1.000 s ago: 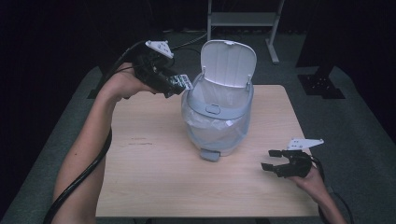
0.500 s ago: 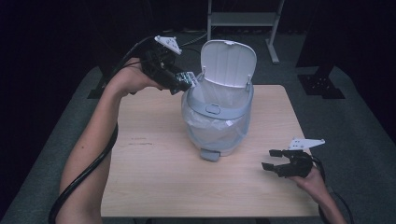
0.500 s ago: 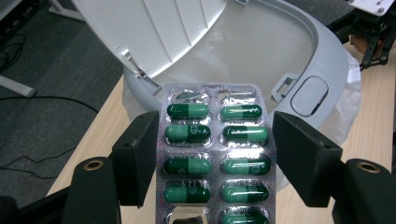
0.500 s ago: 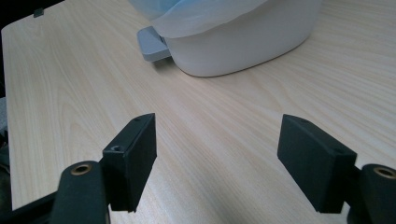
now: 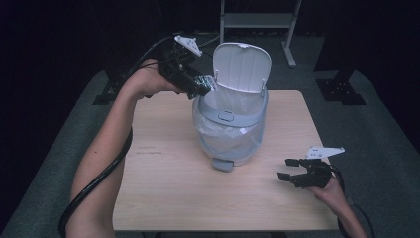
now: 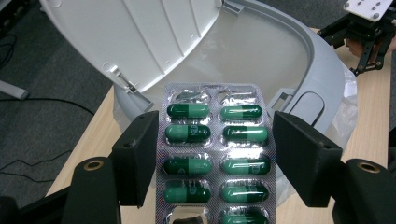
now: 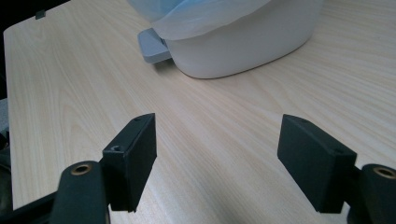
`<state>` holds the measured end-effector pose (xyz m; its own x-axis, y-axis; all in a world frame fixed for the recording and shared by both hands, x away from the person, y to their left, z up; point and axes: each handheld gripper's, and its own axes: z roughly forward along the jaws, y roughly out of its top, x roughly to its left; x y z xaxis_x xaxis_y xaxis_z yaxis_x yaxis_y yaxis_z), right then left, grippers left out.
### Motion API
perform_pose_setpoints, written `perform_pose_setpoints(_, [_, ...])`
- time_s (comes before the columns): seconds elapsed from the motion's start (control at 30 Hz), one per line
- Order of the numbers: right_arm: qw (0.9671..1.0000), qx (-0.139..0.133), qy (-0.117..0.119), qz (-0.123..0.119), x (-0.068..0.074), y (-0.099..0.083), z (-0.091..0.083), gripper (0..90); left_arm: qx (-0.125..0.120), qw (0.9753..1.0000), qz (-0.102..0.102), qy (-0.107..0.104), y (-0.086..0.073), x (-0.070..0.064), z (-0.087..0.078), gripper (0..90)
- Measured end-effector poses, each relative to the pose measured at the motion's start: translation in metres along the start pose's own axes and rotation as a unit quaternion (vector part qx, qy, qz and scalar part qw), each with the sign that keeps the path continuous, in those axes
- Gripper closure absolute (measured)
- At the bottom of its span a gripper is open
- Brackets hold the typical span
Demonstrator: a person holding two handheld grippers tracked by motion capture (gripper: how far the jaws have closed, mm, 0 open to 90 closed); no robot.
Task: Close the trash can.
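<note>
Item: blister pack [image 6: 214,154] of green capsules, foil-backed, lying between the jaws of the left claw [image 5: 200,87]; in the left gripper view the jaws stand just beside the pack's long edges, and whether they press it or have begun to let go cannot be told. Position: raised at the far left rim of the waste bin [image 5: 230,126], the pack's leading end over the lined opening. Bin: pale grey, clear bag liner [image 5: 218,136] folded over the rim, lid [image 5: 242,67] tipped up and back at the far side, pedal [image 5: 223,163] at the near base. Right claw [image 5: 292,171]: jaws spread wide, holding nothing, low over the near right of the desk [image 5: 163,183], well apart from the bin. Risks, as judged: only the leading end sits over the opening, so a release here may let the pack catch the rim and slide down outside onto the desk; the raised lid stands close to the claw, and a forward push may knock it shut; the loose liner may snag a jaw. Clearance: the desk's far edge runs just behind the bin, leaving little room there; open desk lies near and left of the bin, giving a free way back.
</note>
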<state>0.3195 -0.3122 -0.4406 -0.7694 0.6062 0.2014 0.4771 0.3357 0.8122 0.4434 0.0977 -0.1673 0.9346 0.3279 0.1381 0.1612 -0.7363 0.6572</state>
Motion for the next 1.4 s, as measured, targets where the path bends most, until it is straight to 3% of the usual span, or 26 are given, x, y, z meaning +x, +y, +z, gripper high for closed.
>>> perform_pose_setpoints(0.7, [1.0000,-0.003,0.000,0.000,-0.001,0.001,0.000,27.2,0.003,0.9998,0.016,-0.014,0.024,-0.001,0.019,33.3])
perform_pose_setpoints(1.4, [1.0000,0.000,-0.002,-0.002,-0.001,0.000,-0.001,27.2,0.010,0.9994,0.025,-0.021,0.032,-0.002,0.036,33.3])
